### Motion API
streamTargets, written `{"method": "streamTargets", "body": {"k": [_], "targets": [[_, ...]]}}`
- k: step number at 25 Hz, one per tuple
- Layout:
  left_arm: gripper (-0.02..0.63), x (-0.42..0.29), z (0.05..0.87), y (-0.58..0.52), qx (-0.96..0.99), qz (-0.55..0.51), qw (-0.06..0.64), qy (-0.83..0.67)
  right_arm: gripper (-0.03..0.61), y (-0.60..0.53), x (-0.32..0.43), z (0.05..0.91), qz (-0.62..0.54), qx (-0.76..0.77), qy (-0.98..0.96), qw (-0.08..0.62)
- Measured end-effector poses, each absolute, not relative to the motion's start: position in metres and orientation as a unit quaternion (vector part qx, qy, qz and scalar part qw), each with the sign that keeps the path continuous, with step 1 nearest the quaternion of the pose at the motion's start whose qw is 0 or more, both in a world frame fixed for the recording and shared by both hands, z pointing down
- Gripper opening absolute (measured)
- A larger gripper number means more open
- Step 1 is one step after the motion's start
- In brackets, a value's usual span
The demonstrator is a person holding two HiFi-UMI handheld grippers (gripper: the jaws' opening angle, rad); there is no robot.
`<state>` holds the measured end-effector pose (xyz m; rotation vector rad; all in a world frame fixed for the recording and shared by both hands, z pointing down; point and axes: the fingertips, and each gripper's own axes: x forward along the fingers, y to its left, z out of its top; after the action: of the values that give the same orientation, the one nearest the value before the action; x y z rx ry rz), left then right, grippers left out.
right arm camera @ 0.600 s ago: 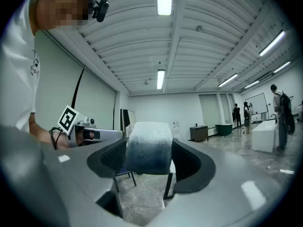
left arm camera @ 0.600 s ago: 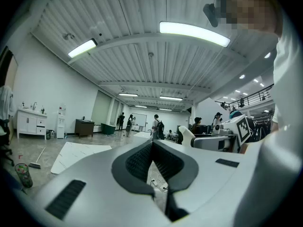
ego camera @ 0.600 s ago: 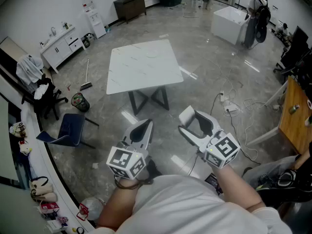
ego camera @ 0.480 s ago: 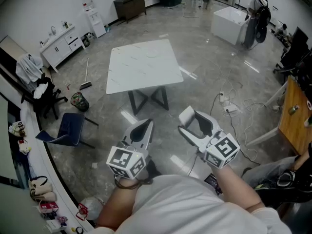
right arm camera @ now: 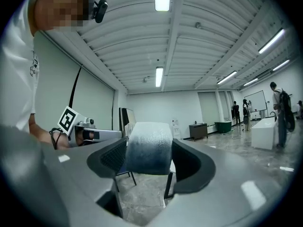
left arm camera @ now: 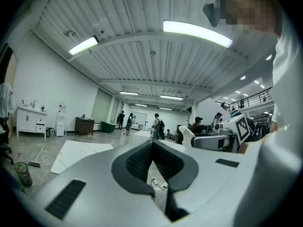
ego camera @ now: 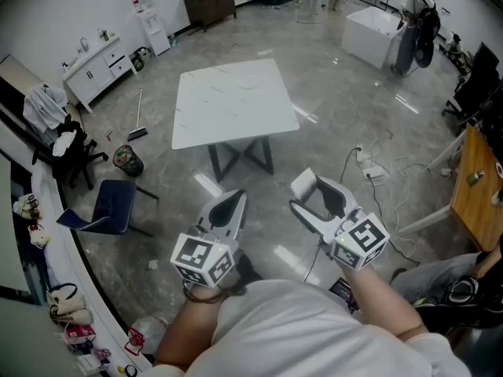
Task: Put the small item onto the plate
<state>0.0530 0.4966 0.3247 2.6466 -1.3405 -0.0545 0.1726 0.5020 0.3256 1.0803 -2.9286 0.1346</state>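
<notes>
My right gripper (ego camera: 316,196) is shut on the small item (right arm camera: 149,143), a soft-looking block that is white at the top and fades to dark blue-grey below. The item fills the gap between the two dark pads in the right gripper view. In the head view it shows as a pale rounded piece (ego camera: 303,185) at the jaw tips. My left gripper (ego camera: 229,206) is held beside it, shut, with its pads (left arm camera: 142,162) meeting and nothing between them. Both grippers hang over the grey floor, short of the white table (ego camera: 232,104). No plate shows in any view.
The table top is bare. A blue chair (ego camera: 114,206) and a bin (ego camera: 128,162) stand to the left. Cables (ego camera: 369,171) lie on the floor to the right, near a wooden desk (ego camera: 475,183). A white tub (ego camera: 373,38) and people (ego camera: 413,18) are far back.
The table sits slightly lower in the head view. Both grippers keep their places and their jaws stand as before.
</notes>
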Motion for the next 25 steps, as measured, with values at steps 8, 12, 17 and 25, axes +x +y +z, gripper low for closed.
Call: {"method": "streamTargets", "body": {"k": [8, 12, 17, 25], "targets": [[0.006, 0.015, 0.335, 0.447, 0.888, -0.016, 0.095, -0.449, 0.291, 0.449, 0.138, 0.337, 0.047, 0.349, -0.936, 0.015], [0.006, -0.015, 0.339, 0.411, 0.891, -0.015, 0.094, -0.443, 0.291, 0.405, 0.111, 0.348, 0.055, 0.352, -0.934, 0.020], [0.006, -0.059, 0.338, 0.357, 0.891, -0.008, 0.095, -0.444, 0.291, 0.349, 0.080, 0.348, 0.056, 0.361, -0.931, 0.018], [0.006, -0.108, 0.348, 0.292, 0.897, 0.003, 0.100, -0.430, 0.291, 0.280, 0.035, 0.348, 0.064, 0.376, -0.924, 0.019]]}}
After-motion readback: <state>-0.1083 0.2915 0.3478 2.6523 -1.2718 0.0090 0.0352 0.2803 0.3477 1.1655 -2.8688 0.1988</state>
